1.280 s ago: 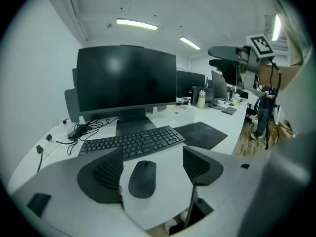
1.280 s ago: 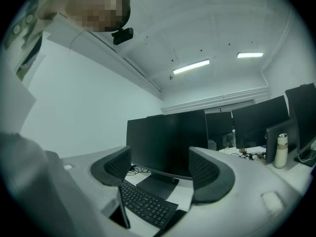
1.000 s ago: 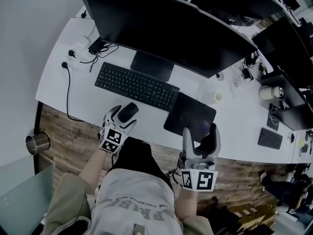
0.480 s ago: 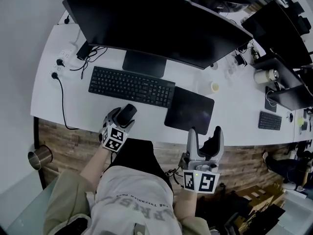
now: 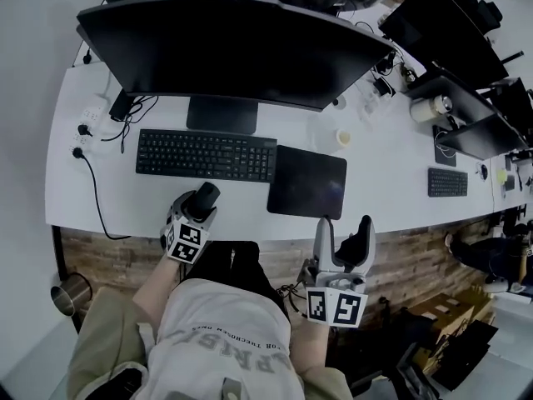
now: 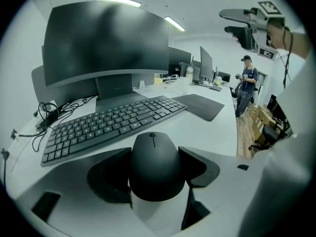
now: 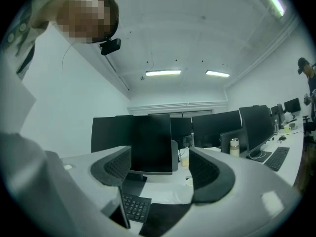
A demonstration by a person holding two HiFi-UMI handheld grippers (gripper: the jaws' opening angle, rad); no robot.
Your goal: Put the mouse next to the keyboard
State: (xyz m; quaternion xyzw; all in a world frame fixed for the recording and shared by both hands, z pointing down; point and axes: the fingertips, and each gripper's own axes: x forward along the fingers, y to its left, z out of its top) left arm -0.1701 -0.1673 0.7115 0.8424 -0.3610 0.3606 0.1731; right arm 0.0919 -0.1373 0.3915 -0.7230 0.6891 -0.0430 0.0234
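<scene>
Desk scene from overhead, with both gripper views. The mouse (image 6: pixel 154 168) lies at the near edge of the white surface (image 5: pixel 125 200), in front of the right half of the keyboard (image 5: pixel 206 155) and apart from it. It sits between the jaws of the left hand-held gripper (image 5: pixel 200 207). These jaws are closing, and their dark pads lie against both flanks of the mouse. The rear of the mouse and the strip of surface beneath it are covered by the gripper body, so it cannot be told whether the mouse is resting or lifted.

The right hand-held gripper (image 5: pixel 344 234) is spread with nothing between its jaws. It is held off the front edge of the surface, over the wooden floor (image 5: pixel 108 252).

The monitor (image 5: pixel 225 48) overhangs the back of the surface and hides what lies behind its stand. Its top is cut off in the overhead view.

Bare surface lies left of the keyboard and along the front edge. A dark mouse pad (image 5: pixel 306 182) lies just beside the keyboard's right end and fills that side.

Cables (image 5: pixel 137 111) and a power strip (image 5: pixel 86 122) crowd the far-left corner. A small cup (image 5: pixel 343 137) stands beyond the pad. A second keyboard (image 5: pixel 447 182) lies well apart at the right. A metal cup (image 5: pixel 67 290) stands on the floor at lower left. A person (image 6: pixel 245 88) stands in the background, too small to make out further.
</scene>
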